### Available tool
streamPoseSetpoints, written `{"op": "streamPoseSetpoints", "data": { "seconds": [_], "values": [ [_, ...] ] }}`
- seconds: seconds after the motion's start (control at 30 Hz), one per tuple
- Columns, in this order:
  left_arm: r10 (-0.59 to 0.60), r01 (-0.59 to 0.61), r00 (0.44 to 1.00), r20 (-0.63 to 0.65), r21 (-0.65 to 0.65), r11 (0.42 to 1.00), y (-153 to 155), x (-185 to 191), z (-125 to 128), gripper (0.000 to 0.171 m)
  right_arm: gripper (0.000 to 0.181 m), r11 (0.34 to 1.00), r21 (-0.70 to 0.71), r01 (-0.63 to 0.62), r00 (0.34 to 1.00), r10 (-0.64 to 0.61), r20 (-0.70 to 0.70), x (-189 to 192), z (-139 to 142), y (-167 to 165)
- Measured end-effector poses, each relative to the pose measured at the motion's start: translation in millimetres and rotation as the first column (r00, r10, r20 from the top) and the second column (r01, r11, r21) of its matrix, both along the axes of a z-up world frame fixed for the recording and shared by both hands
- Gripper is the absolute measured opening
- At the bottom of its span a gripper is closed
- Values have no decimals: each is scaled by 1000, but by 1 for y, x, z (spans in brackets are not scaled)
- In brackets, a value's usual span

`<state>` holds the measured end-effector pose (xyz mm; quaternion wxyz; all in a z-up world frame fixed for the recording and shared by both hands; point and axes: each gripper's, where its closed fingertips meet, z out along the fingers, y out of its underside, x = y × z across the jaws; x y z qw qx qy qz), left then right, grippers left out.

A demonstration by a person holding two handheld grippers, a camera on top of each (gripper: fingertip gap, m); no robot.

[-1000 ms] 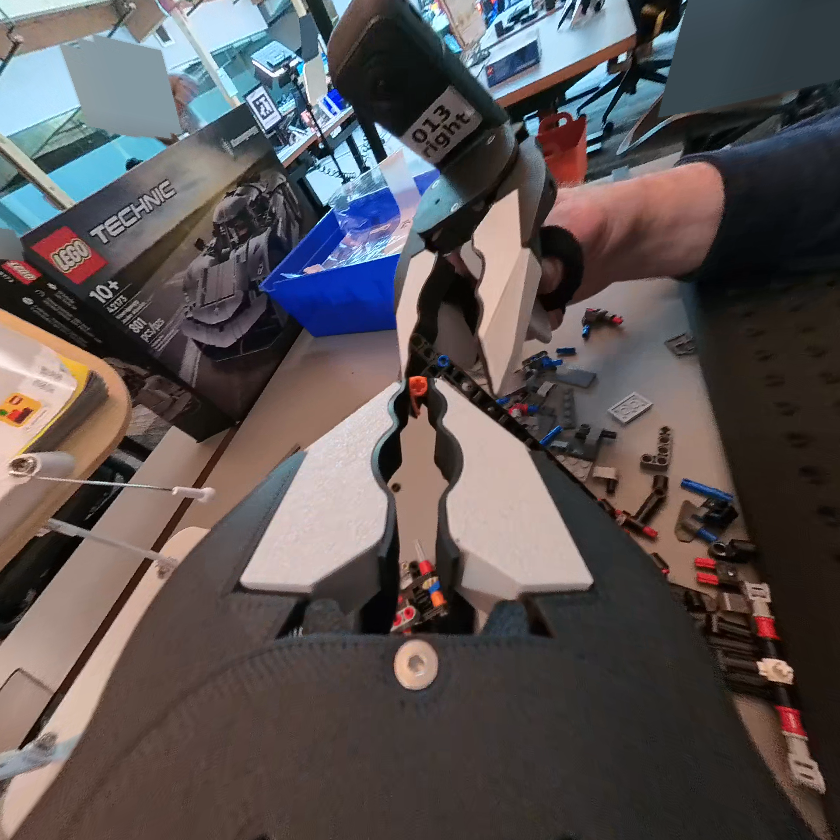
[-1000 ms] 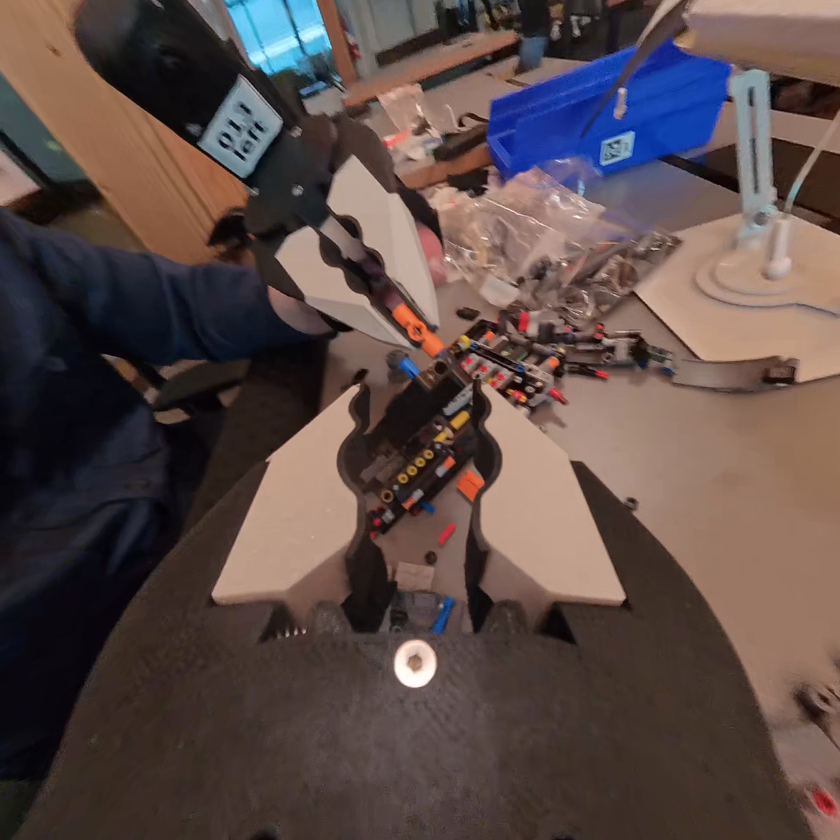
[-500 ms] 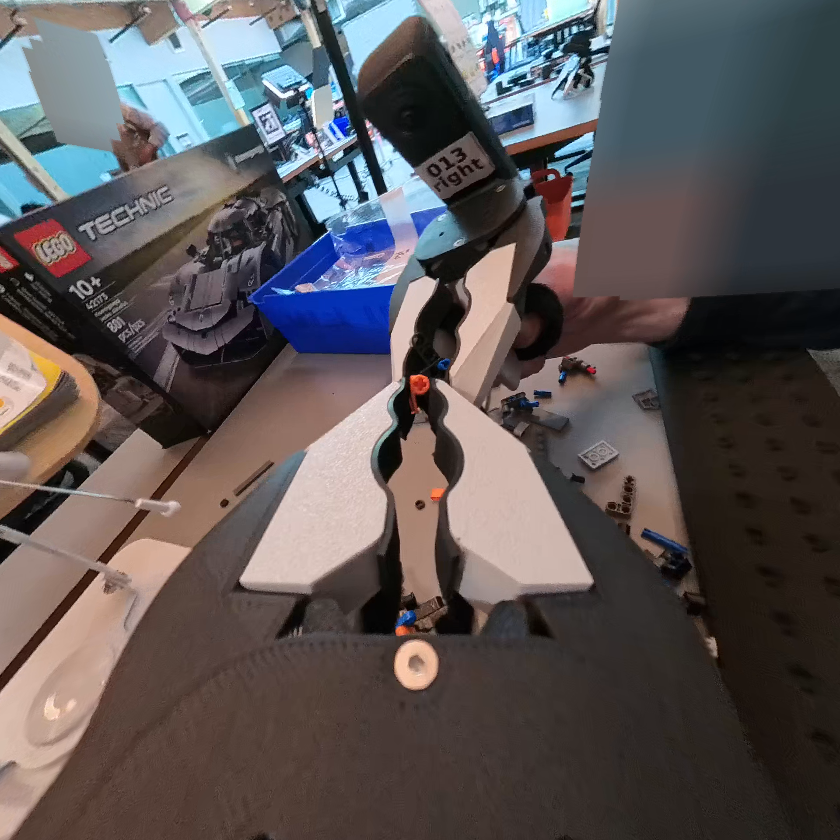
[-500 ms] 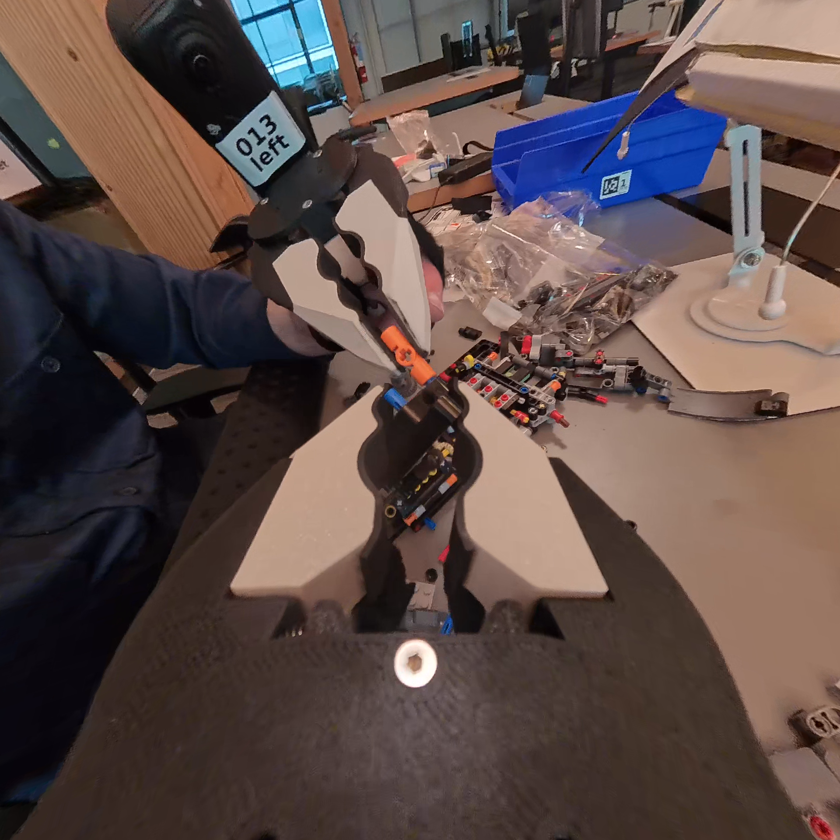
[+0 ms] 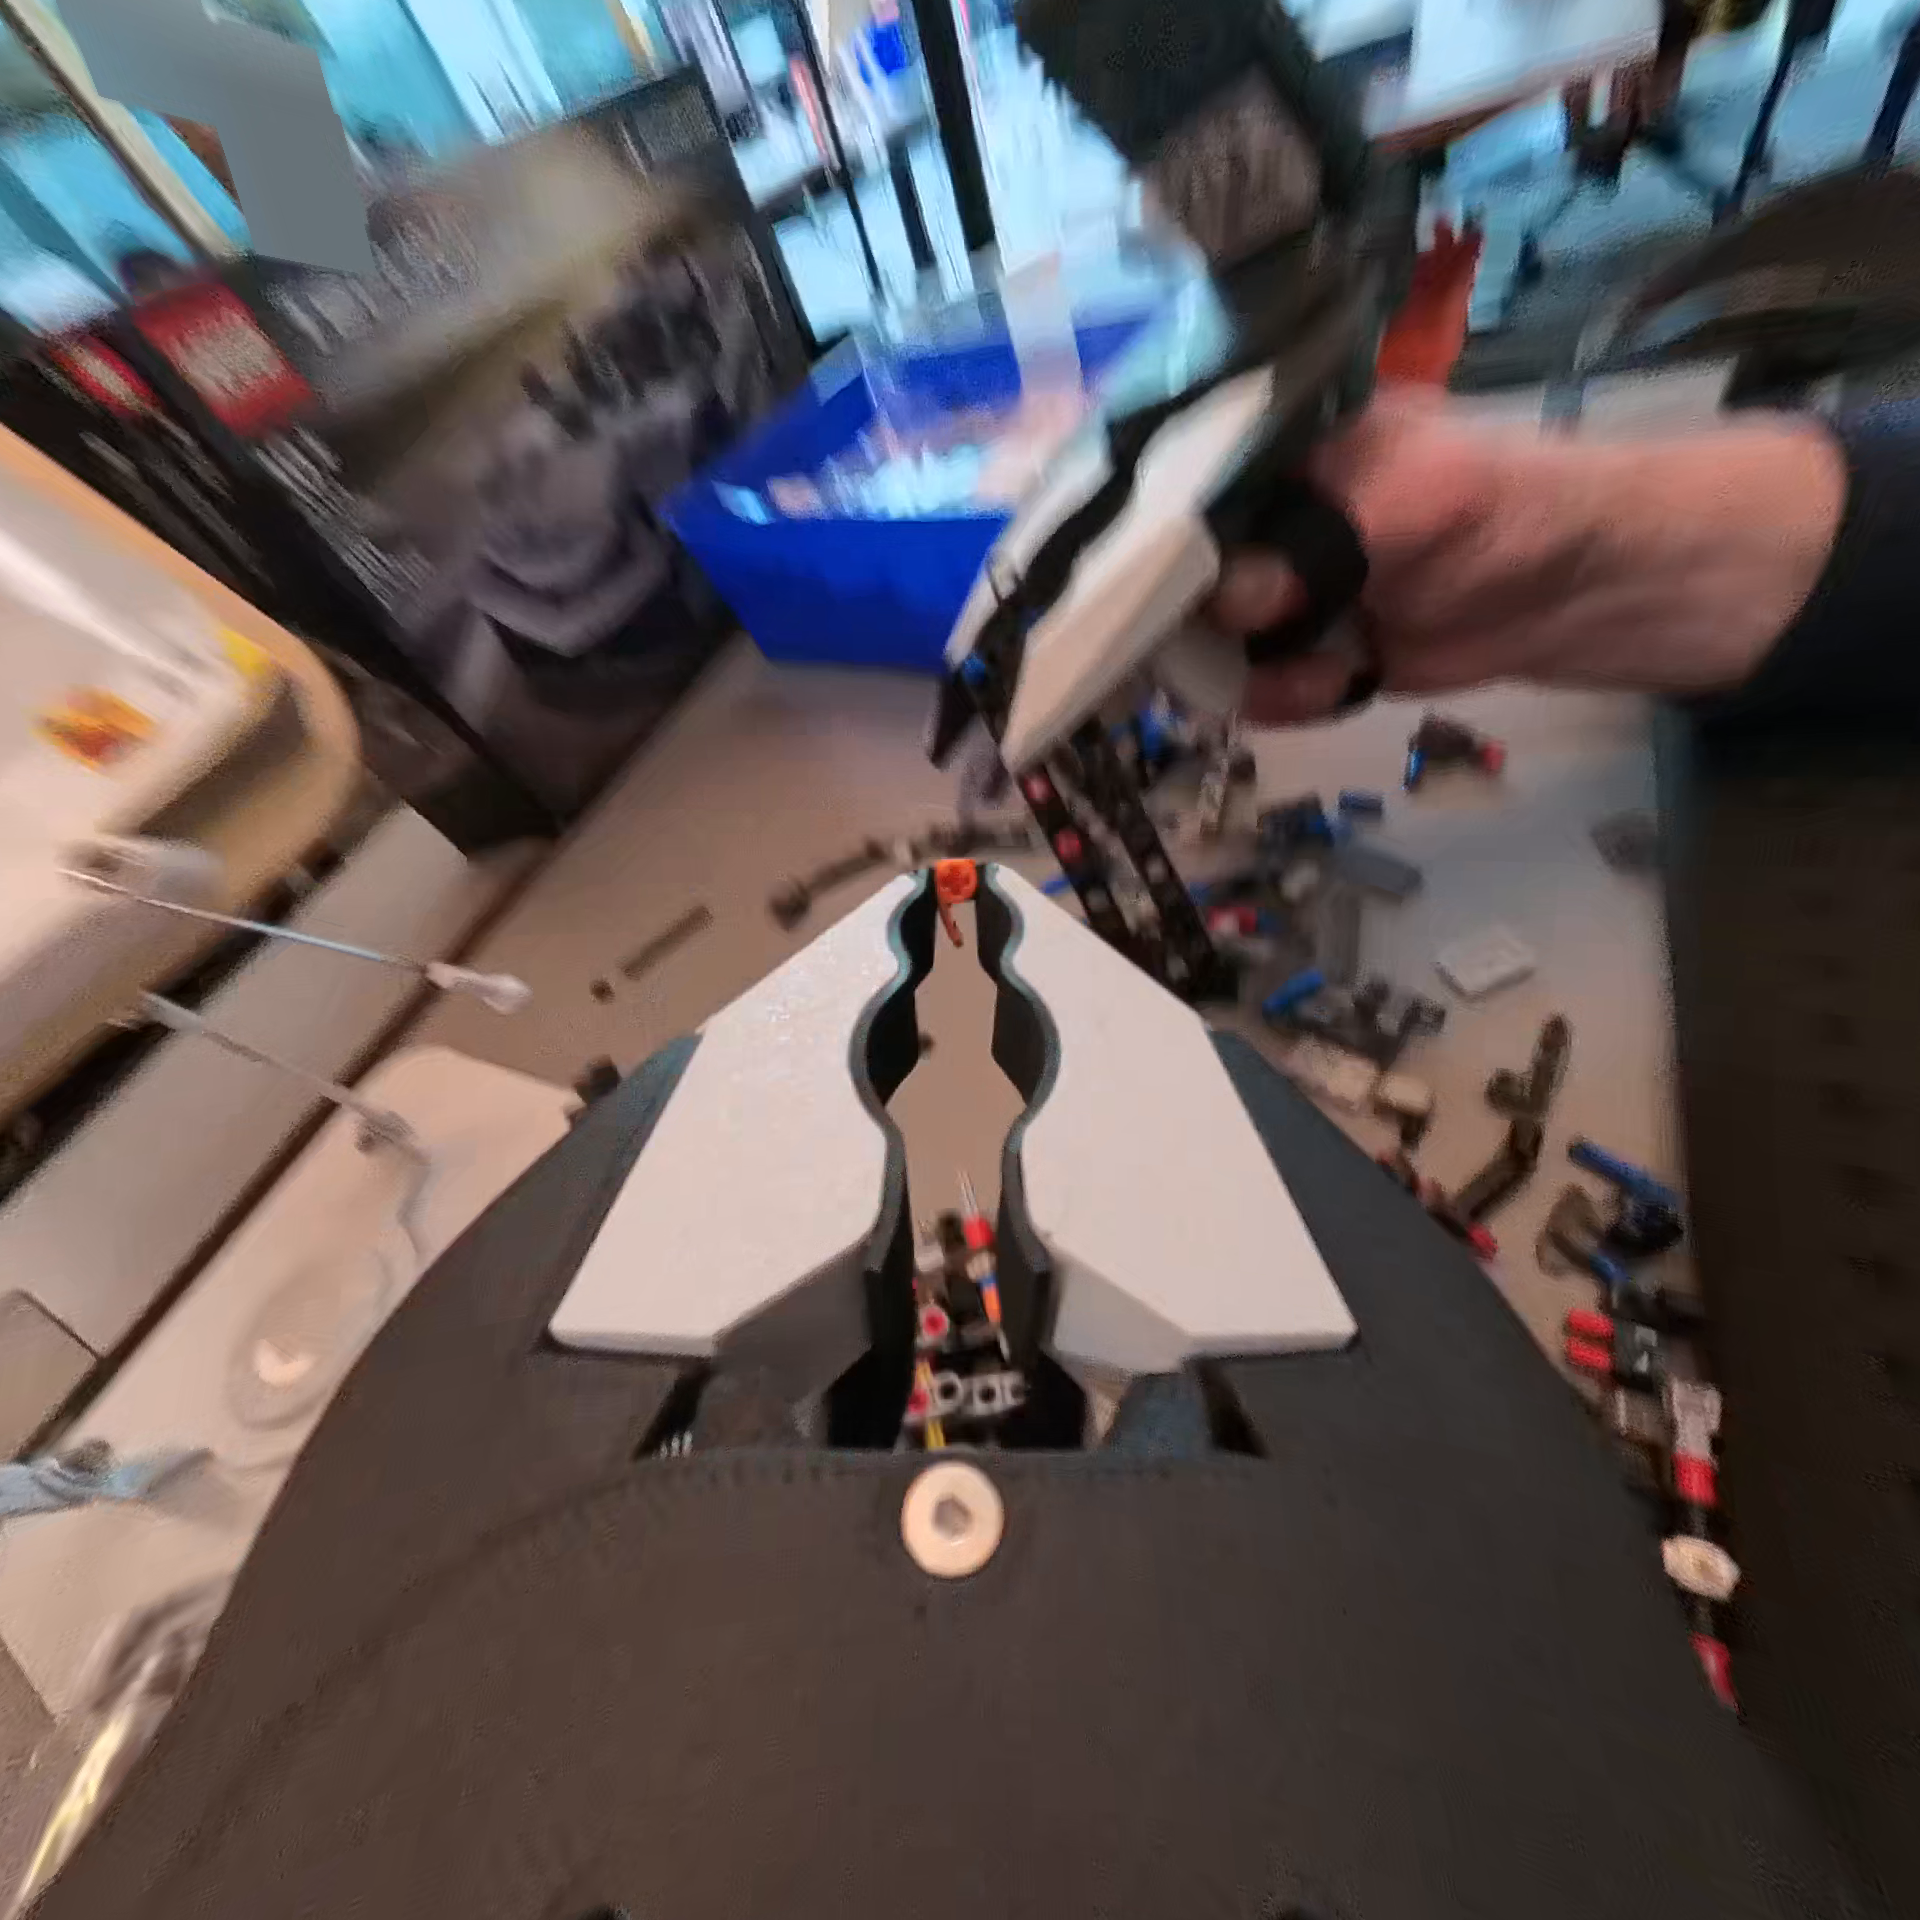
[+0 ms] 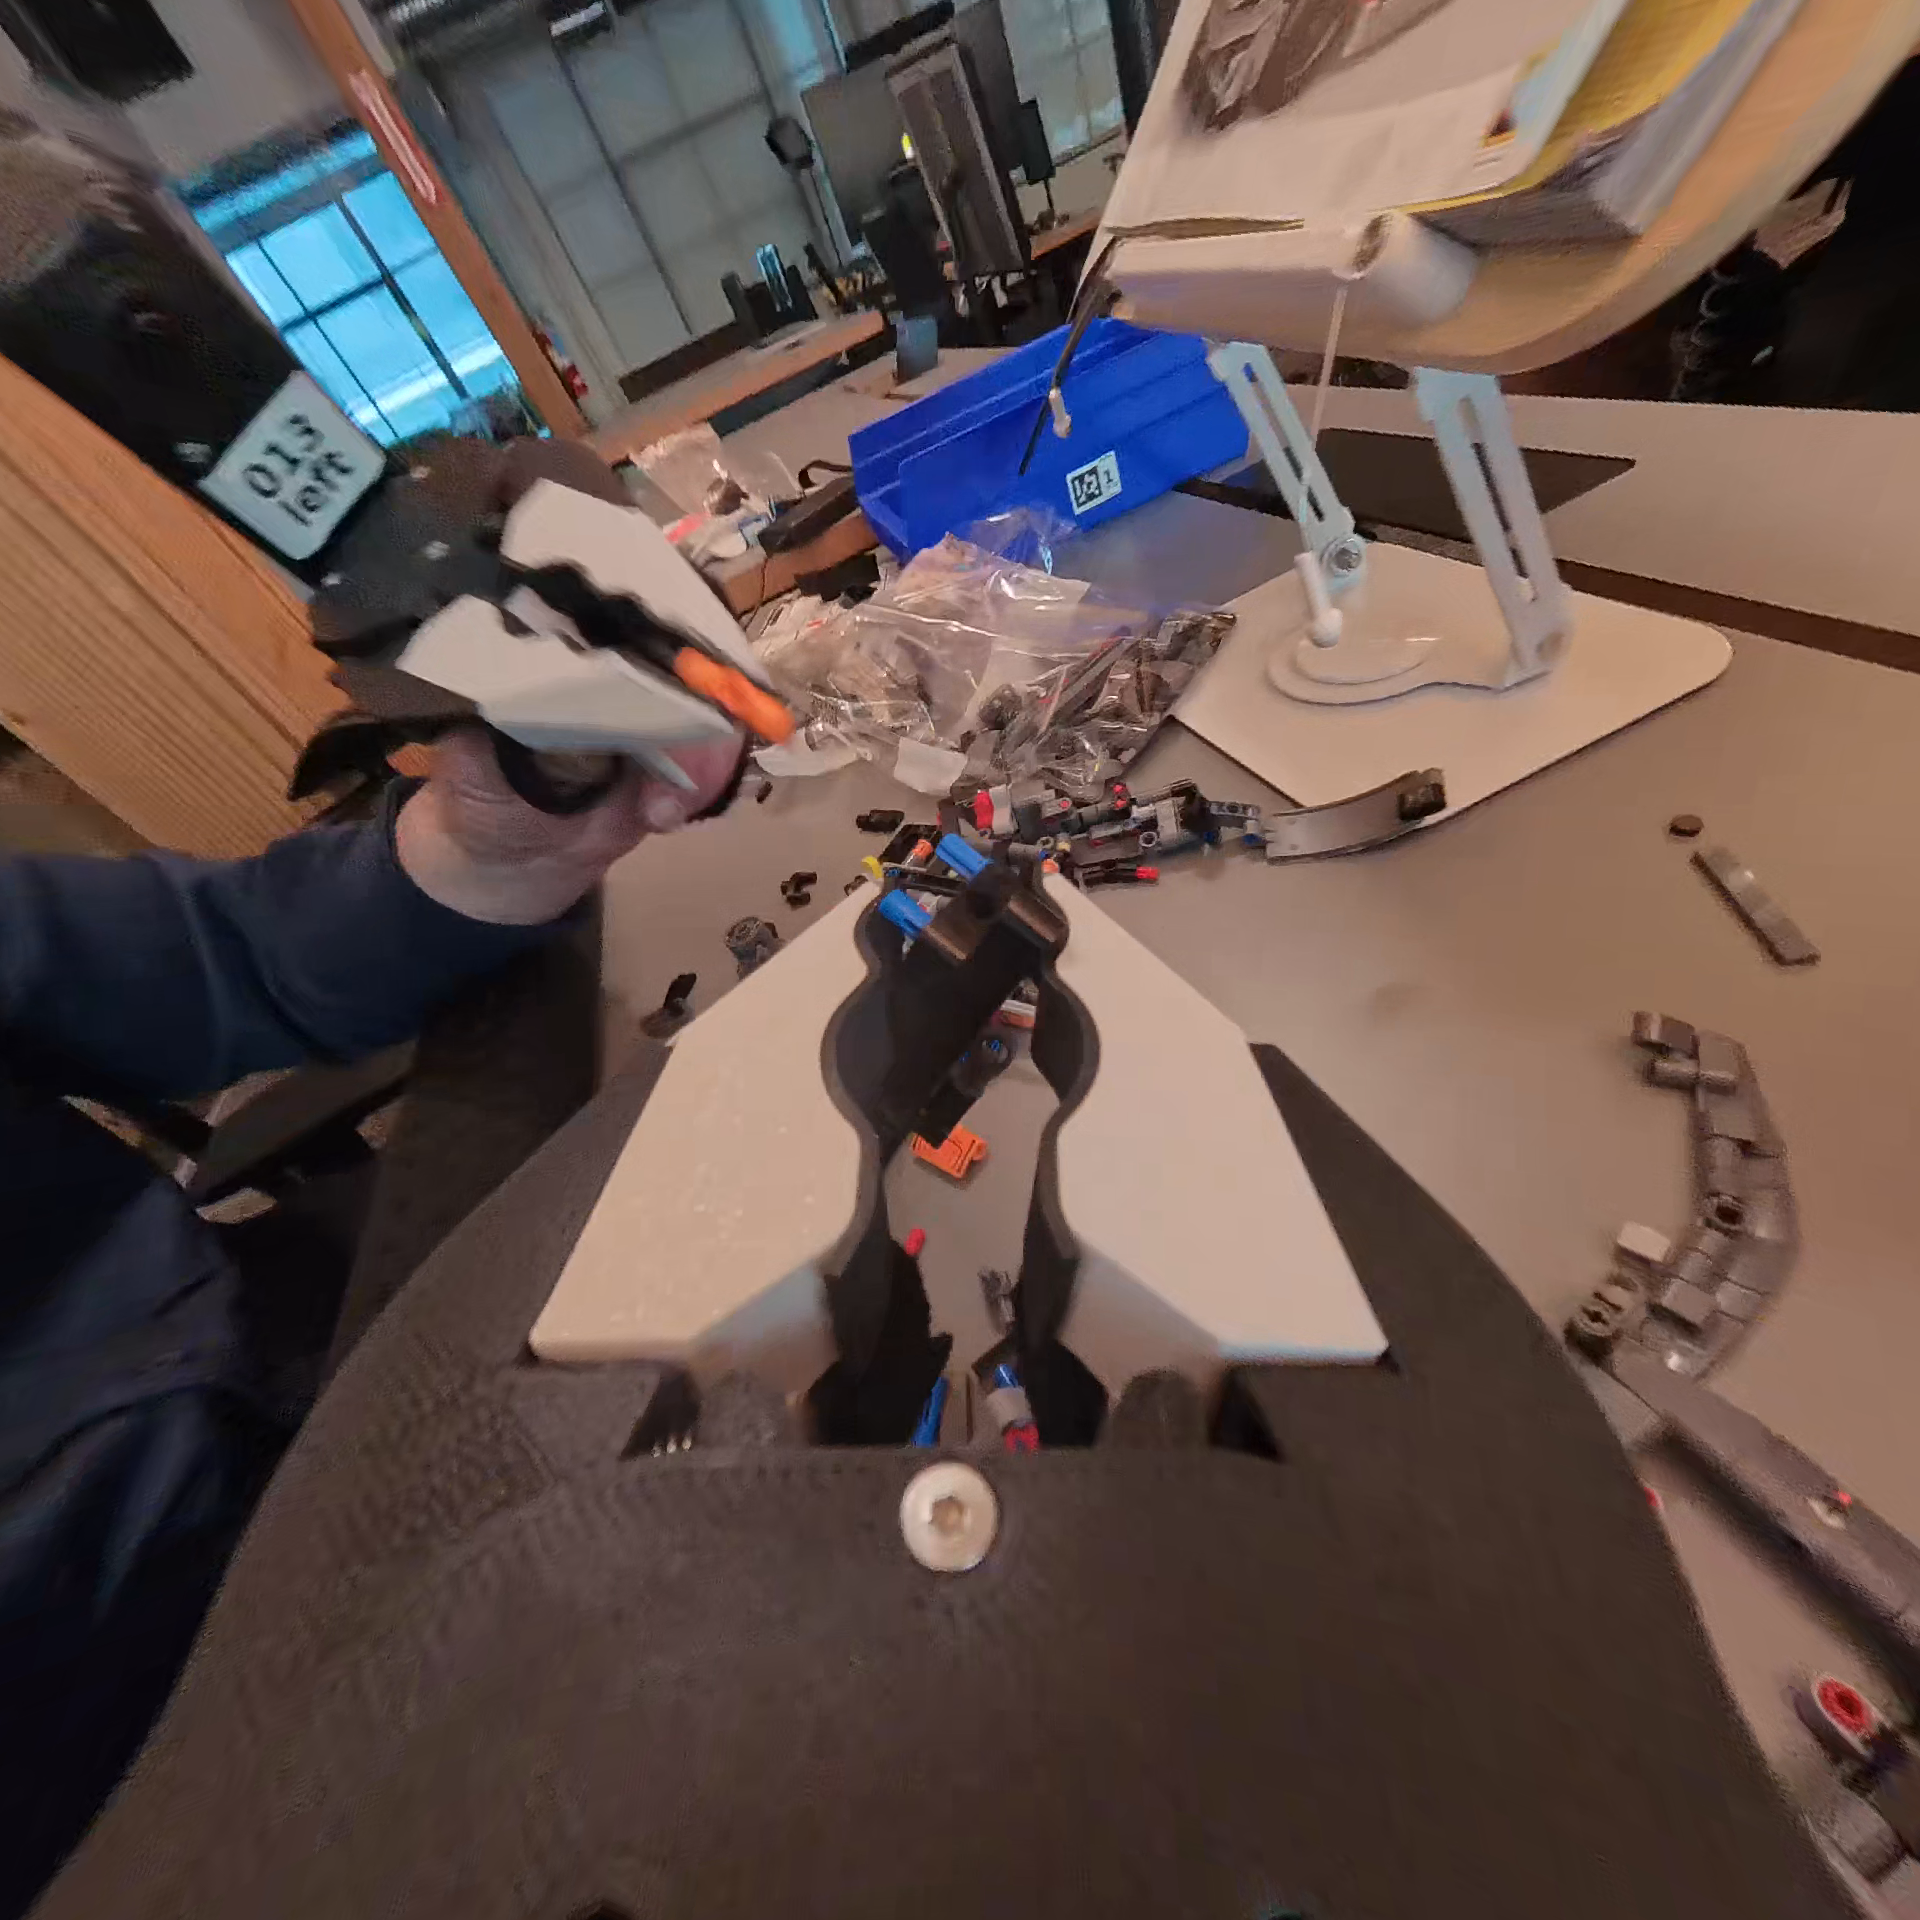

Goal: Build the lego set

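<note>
My left gripper [image 5: 954, 871] is shut on a small orange pin [image 5: 952, 889] at its fingertips. It also shows at the left of the right wrist view [image 6: 743, 717], with the orange pin [image 6: 732, 691] sticking out. My right gripper [image 6: 968, 902] is shut on a black Technic frame assembly [image 6: 961, 997] with blue pins at its top. In the left wrist view the right gripper [image 5: 987, 717] hangs at the upper right and the black frame [image 5: 1127, 883] slants down from it. The pin and the frame are apart.
Loose Lego parts [image 5: 1351, 997] lie over the grey table [image 6: 1403, 987]. There are also clear bags of parts [image 6: 997, 665], a blue bin [image 6: 1039, 447], a white stand [image 6: 1455, 623] with a booklet, a curved grey chain [image 6: 1714, 1174], an orange piece [image 6: 948, 1153] and the set's box [image 5: 436, 499]. The gap from one gripper's tips to the other's is roughly 5 cm.
The grippers have moved apart. The left gripper has swung away to the left with the orange pin still held, off the frame's top end. The left view is now motion-blurred.
</note>
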<state>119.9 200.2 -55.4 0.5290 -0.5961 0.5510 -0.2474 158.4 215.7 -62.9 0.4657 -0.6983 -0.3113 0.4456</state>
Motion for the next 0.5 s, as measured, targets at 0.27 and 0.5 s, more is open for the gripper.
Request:
{"op": "streamPoseSetpoints", "data": {
  "seconds": [0.27,0.5],
  "values": [
    [-95,73,961,-260,-92,993,-17,26,-70,6,20,998,51,-42,997,45,-62,9,11,-4],
    [-119,74,953,-277,-166,983,-18,29,-82,30,21,991,74,-109,994,111,-25,0,6,-13]
  ]
}}
